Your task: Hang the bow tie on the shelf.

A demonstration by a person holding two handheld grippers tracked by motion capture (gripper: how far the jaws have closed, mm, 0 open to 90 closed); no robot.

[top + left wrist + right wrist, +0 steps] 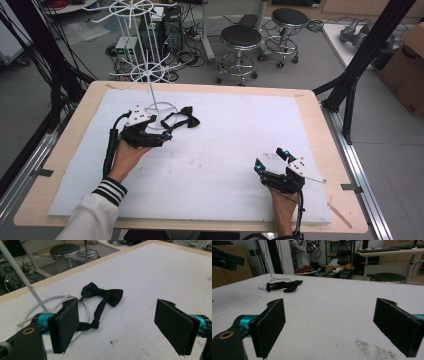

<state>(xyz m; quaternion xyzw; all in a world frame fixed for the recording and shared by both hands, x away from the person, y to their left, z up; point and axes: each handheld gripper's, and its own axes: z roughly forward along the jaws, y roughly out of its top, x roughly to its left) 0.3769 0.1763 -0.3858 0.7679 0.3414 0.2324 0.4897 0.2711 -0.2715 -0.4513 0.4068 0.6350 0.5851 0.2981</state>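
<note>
Bow tie (103,293): one, black (strap crossed the stand's ring).
Stand (149,75): one, white wire.
Grippers: two, left gripper (120,325) and right gripper (337,325), both wide open, empty.

Beyond the wooden table (60,150) with its white mat (240,145), two black stools (241,37) stand on grey floor (310,65) among tangled cables (187,55).

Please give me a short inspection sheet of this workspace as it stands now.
Surface: white mat on a wooden table, faint smudges.
Job's things: black bow tie lying flat, strap partly over the white wire stand's ring base.
Clutter: nothing seen.
Grippers: left gripper open, just short of the strap; right gripper open over bare mat.
Cables: one trails from each gripper.
Surroundings: two stools, cardboard box, floor wiring.
</note>
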